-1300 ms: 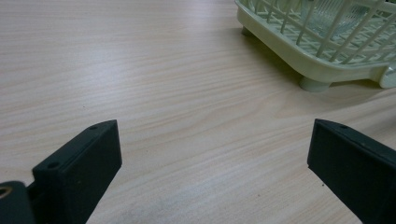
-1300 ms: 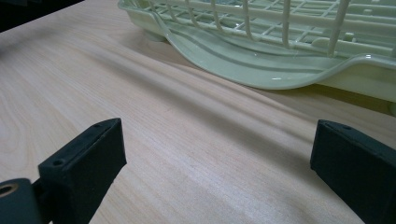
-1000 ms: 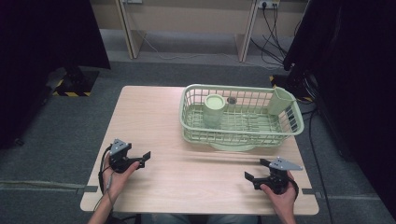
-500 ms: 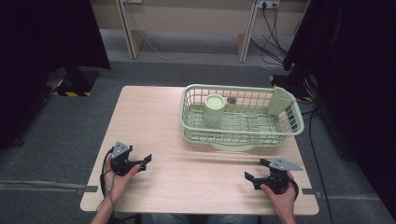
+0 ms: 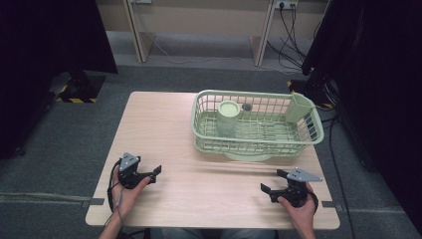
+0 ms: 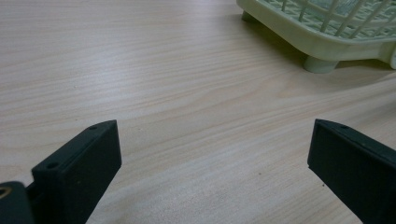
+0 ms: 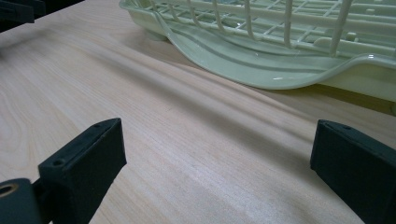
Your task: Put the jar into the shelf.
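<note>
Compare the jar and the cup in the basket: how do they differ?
The jar stands at the basket's left; the cup sits at its right end, against the wall. The jar is round and lidded; the cup is open-topped and tapers downward. The jar's body looks translucent, the cup opaque. Both are pale green and upright.

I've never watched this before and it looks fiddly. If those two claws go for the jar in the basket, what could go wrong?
Possibly two things. The jar stands upright inside the green basket, so a gripper would have to clear the rim or might nudge the jar over. The basket sits near the table's far right edge; a push from the open left gripper or right gripper could slide it.
</note>
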`<state>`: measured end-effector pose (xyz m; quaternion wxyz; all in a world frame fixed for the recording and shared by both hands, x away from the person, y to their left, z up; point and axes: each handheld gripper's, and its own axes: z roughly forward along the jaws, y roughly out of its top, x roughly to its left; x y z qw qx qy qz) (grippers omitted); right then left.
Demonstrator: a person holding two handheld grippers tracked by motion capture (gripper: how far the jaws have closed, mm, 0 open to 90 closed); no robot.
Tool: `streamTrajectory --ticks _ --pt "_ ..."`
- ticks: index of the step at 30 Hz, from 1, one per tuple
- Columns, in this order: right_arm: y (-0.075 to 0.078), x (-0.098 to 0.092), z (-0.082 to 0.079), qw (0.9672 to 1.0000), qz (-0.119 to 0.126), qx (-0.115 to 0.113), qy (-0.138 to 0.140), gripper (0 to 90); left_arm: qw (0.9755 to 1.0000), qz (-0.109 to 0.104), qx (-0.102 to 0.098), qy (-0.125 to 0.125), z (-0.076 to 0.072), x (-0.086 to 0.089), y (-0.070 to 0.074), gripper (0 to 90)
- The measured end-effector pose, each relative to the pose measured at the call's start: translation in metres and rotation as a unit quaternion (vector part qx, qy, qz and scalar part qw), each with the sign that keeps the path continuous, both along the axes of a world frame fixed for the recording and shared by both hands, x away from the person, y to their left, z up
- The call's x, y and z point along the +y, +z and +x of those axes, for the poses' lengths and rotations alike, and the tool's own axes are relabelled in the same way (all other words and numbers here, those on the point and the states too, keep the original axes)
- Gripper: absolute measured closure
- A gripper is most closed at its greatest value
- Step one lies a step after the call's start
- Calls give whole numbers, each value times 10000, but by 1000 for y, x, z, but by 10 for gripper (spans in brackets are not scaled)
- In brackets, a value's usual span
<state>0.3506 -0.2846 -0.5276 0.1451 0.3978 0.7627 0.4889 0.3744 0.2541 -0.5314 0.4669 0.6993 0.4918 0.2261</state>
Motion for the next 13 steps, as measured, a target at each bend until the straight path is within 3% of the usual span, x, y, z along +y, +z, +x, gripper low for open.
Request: streamTrajectory --ticks 13 --pt "0 0 0 10000 -8 5 -20 37 10000 -10 -7 2 0 0 0 24"
